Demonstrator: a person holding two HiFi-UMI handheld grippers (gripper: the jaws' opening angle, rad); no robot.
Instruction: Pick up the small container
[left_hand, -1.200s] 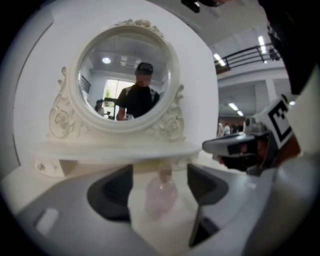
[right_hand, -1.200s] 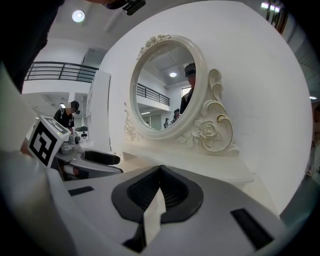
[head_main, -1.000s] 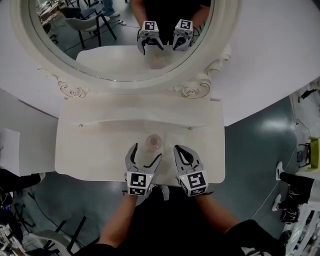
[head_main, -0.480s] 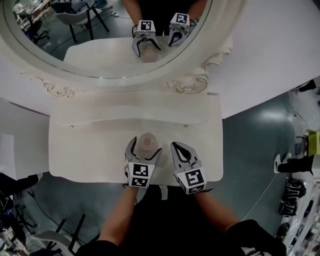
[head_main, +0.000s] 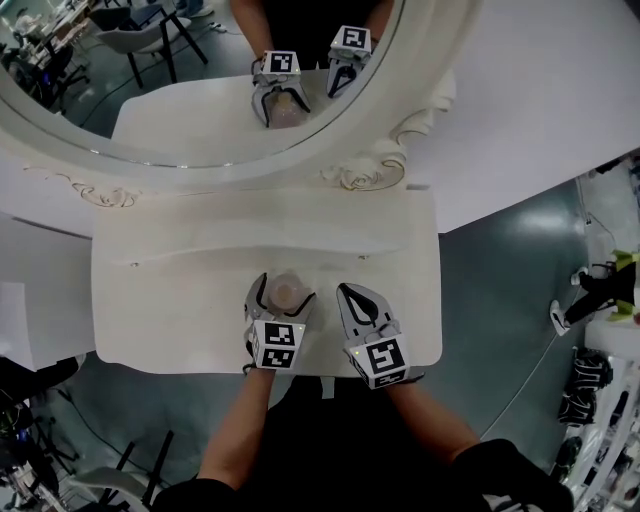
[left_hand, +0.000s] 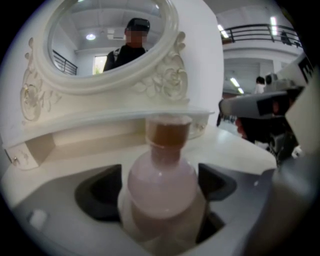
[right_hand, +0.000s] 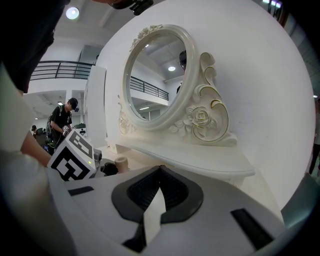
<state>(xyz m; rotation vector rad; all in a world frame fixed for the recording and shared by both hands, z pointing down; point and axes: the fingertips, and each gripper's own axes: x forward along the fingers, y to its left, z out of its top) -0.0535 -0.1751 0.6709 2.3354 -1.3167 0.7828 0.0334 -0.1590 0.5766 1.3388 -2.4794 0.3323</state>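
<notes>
Grasp step in hand: left gripper (head_main: 284, 296), jaws just opened wide, straddling small container (left_hand: 161, 185) near front edge of dressing table (head_main: 180, 300), pads apparently not pressing, right gripper (head_main: 348, 292) shut, empty, alongside; next needing firm squeeze, straight lift.

The head view looks steeply down from above the cream-white dressing table (head_main: 150, 300); the left gripper view sits low, very near the small pale pink bottle (left_hand: 162, 185), facing the far oval white-framed mirror (left_hand: 105, 45); the right gripper view, low at the right, sees both too.
</notes>
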